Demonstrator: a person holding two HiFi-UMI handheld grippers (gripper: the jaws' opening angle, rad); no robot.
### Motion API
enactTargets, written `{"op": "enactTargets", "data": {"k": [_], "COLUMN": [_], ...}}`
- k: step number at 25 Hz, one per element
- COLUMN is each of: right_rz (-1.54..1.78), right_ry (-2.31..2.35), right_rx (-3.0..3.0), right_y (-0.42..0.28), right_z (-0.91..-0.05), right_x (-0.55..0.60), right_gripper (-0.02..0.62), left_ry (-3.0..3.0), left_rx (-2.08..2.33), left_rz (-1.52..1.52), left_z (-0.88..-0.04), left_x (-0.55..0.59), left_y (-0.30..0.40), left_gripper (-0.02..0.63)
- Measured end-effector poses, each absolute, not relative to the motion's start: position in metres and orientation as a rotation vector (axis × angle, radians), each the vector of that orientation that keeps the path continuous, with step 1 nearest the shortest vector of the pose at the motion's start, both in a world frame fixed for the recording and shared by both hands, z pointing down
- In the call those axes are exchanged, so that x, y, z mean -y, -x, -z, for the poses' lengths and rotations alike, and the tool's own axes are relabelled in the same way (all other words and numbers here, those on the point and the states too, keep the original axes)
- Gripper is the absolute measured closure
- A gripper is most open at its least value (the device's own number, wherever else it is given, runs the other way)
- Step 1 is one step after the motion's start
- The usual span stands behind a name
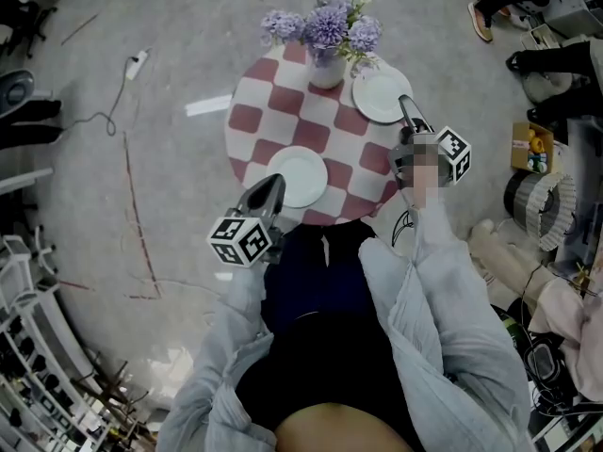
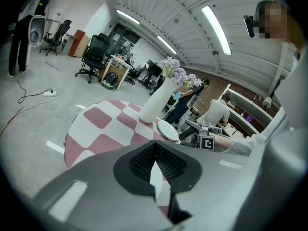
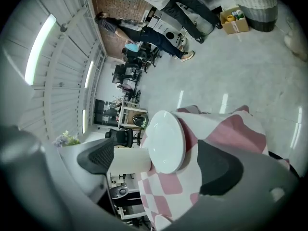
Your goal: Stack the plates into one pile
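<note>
A round table with a red-and-white checked cloth (image 1: 283,102) carries two white plates. The near plate (image 1: 300,175) lies at the front edge. My left gripper (image 1: 271,194) is shut on its left rim, and a white sliver of that rim (image 2: 155,177) shows between the closed pads (image 2: 168,165). The far plate (image 1: 382,95) lies flat at the back right, next to the vase. My right gripper (image 1: 407,113) stands open at that plate's near rim. In the right gripper view the far plate (image 3: 166,138) sits between the wide-apart fingers (image 3: 98,155), untouched by either.
A white vase of purple flowers (image 1: 327,69) stands at the table's back edge, close to the far plate. Cables (image 1: 122,83) trail on the floor at the left. A basket (image 1: 532,196), boxes and people's feet (image 1: 485,17) crowd the right side.
</note>
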State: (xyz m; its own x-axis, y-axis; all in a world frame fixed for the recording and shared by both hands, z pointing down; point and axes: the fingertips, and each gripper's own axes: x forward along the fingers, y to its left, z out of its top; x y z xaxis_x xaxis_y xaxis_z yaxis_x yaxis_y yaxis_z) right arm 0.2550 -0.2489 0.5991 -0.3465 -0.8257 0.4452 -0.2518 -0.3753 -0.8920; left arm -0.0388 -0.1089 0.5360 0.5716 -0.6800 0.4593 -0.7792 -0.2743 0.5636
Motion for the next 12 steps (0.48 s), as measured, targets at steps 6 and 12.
{"op": "enactTargets", "data": {"k": [6, 12], "right_rz": [1.748, 1.787], "right_ry": [1.353, 1.111], "right_rx": [-1.525, -1.69], "right_y": [-0.235, -0.196], "right_z": [-0.581, -0.578], "right_x": [0.22, 0.166], "right_gripper": [0.052, 0.063], "left_ry": [-2.028, -2.027], "left_rx": [1.165, 1.18], "left_rz": [-0.138, -0.111], "left_z": [-0.534, -0.531], "left_x": [0.1, 0.085], "left_y": [0.043, 0.054], "left_gripper": [0.595, 0.595]}}
